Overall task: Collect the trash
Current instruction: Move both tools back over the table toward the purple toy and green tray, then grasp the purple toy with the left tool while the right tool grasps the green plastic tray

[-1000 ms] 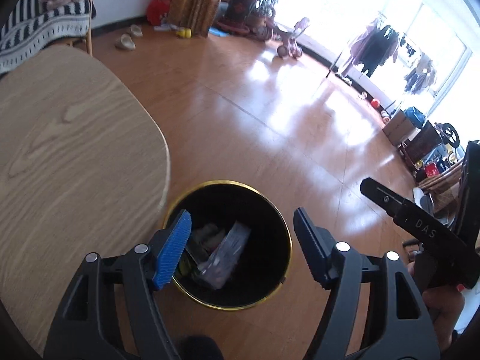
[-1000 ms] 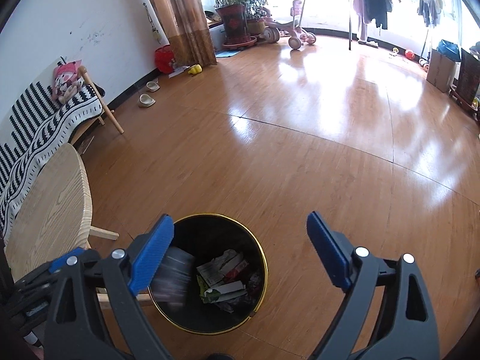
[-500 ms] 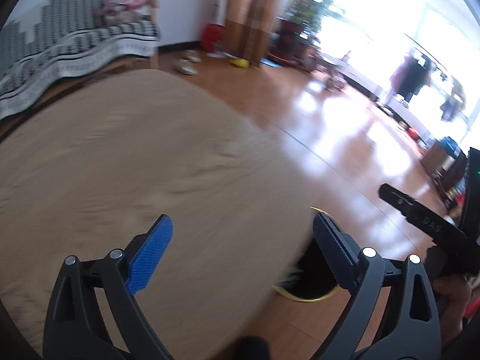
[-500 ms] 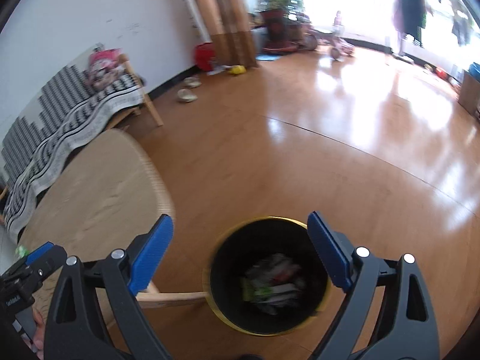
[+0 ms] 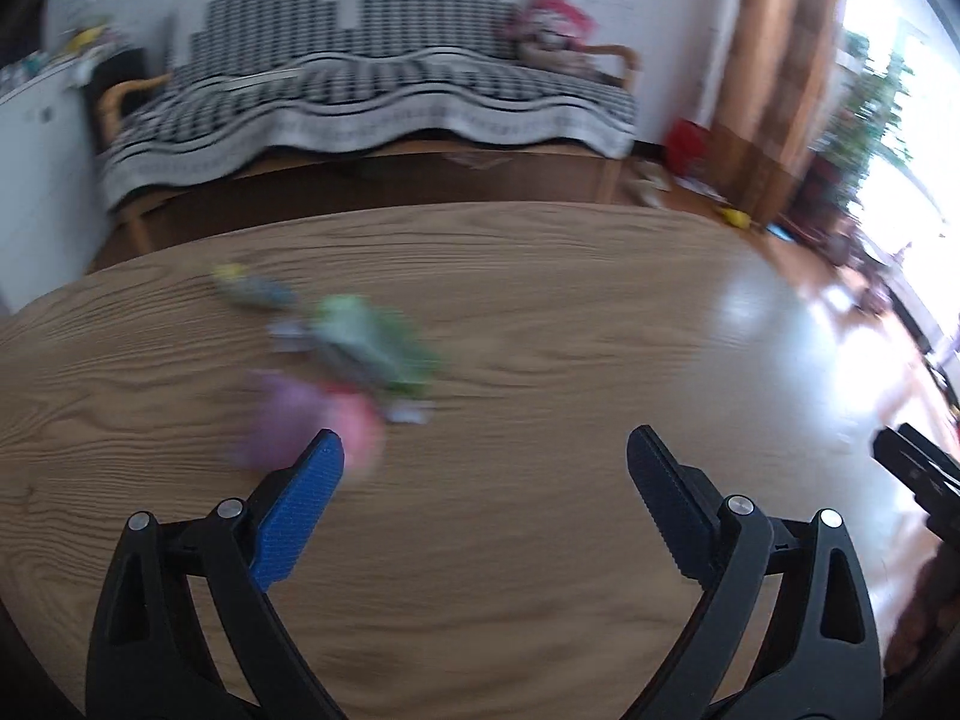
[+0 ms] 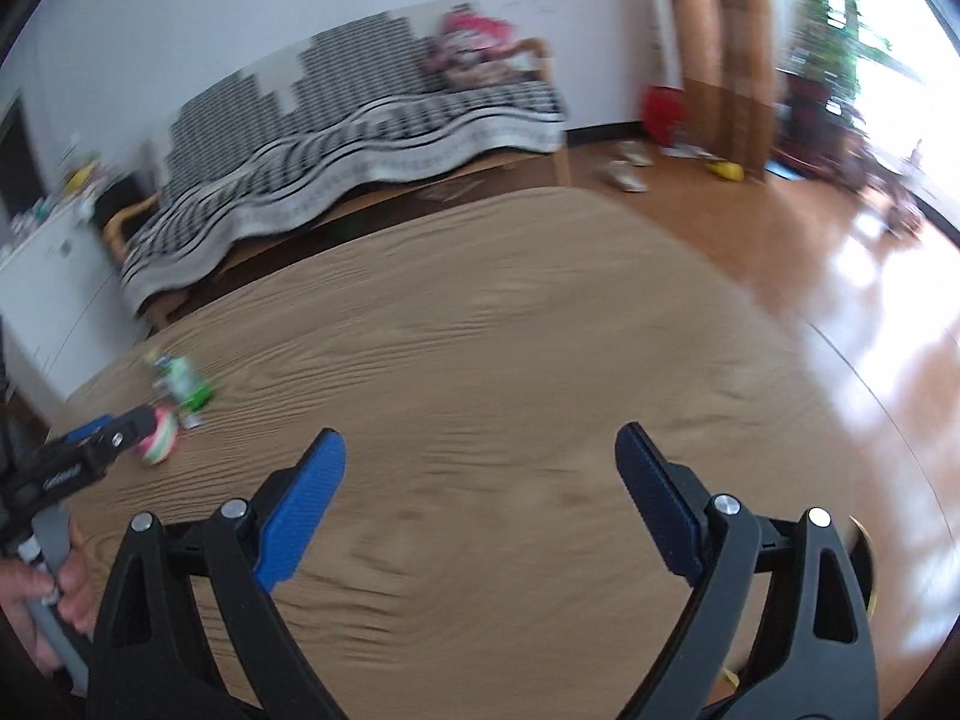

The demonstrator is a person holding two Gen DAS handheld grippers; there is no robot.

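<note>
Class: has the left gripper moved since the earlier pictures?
Yes. The left gripper has swung from above the bin to over the table, facing the wrappers; its jaws have just been opening, nothing between them.

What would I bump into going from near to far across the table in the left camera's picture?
Pink and purple wrapper → green wrapper → small yellowish wrapper → far table edge → striped sofa by the wall.
</note>
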